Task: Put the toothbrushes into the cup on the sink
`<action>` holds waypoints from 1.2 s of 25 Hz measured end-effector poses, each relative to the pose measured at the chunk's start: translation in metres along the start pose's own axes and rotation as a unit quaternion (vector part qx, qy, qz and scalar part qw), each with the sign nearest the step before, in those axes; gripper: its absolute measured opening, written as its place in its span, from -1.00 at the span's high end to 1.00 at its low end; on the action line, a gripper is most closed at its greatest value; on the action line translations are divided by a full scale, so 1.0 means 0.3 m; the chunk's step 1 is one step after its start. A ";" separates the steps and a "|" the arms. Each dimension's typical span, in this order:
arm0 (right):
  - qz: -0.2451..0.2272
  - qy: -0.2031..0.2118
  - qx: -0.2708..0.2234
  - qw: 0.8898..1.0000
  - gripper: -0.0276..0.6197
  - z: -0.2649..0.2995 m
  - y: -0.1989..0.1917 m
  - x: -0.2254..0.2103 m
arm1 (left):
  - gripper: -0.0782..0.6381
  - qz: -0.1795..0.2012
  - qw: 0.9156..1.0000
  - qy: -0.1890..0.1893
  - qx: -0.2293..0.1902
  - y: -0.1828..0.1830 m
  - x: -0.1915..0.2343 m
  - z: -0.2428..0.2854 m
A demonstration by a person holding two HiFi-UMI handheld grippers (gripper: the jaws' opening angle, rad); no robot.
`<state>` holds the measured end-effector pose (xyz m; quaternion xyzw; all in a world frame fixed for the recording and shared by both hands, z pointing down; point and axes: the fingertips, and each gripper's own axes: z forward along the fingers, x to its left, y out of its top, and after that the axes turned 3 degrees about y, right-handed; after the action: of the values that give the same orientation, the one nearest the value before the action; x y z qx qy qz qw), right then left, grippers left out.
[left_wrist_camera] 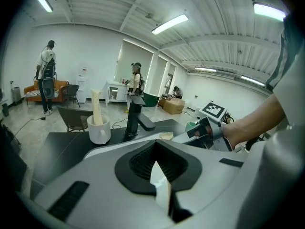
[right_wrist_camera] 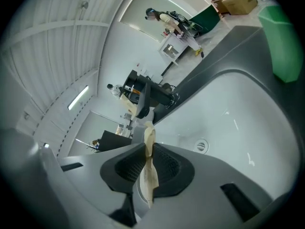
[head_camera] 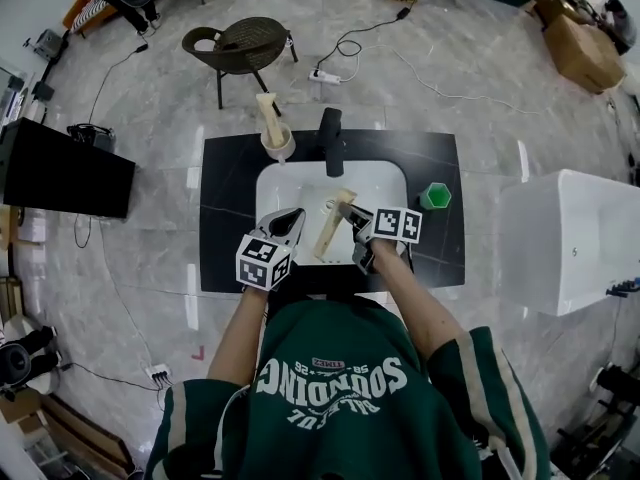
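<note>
Closed on a toothbrush [head_camera: 334,226], the right claw [head_camera: 352,220] hangs over the near half of the sink [head_camera: 385,183]. In the right gripper view its jaws [right_wrist_camera: 146,157] pinch the pale, flat toothbrush [right_wrist_camera: 148,136] about mid-length. One end sticks out past the tips toward the faucet [right_wrist_camera: 147,97] and the other runs back between the jaws. In the head view the toothbrush lies slanted, its far end toward the faucet [head_camera: 330,140] and its near end by the sink's front rim.

Just left of it is the left claw [head_camera: 285,223], over the sink's near left corner. Its jaws [left_wrist_camera: 157,173] are pressed together. A thin pale sliver shows at their seam, and I cannot tell what it is.

At the back of the dark surface [head_camera: 225,208], the white cup [head_camera: 278,146] stands just left of the faucet, beside the sink's far left corner. A second toothbrush [head_camera: 268,113] stands upright in the cup. The left gripper view shows the same cup [left_wrist_camera: 99,129] and second toothbrush [left_wrist_camera: 96,108], with the faucet [left_wrist_camera: 136,120] to their right. Both claws are well apart from the cup.

A green cup [head_camera: 435,196] sits on the surface to the right of the sink. Beyond the surface a chair [head_camera: 240,48] stands on the floor.
</note>
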<state>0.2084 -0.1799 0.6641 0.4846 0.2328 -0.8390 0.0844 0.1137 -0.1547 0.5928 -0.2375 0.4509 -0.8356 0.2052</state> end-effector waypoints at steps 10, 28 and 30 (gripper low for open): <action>-0.100 -0.025 -0.045 0.994 0.70 -0.187 0.113 -0.026 | 0.76 0.020 0.999 -0.043 -0.009 0.063 -0.158 0.096; -0.291 -0.037 -0.179 0.939 0.70 -0.692 0.521 0.137 | 0.76 0.043 0.997 -0.054 -0.031 0.160 -0.236 0.166; -0.305 -0.050 -0.205 0.929 0.70 -0.763 0.587 0.145 | 0.76 0.045 0.997 -0.055 -0.028 0.155 -0.238 0.172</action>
<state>0.4277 -0.2225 0.4761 0.3201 0.5318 -0.7812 -0.0665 0.2072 -0.1726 0.5628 -0.2681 0.4726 -0.7980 0.2606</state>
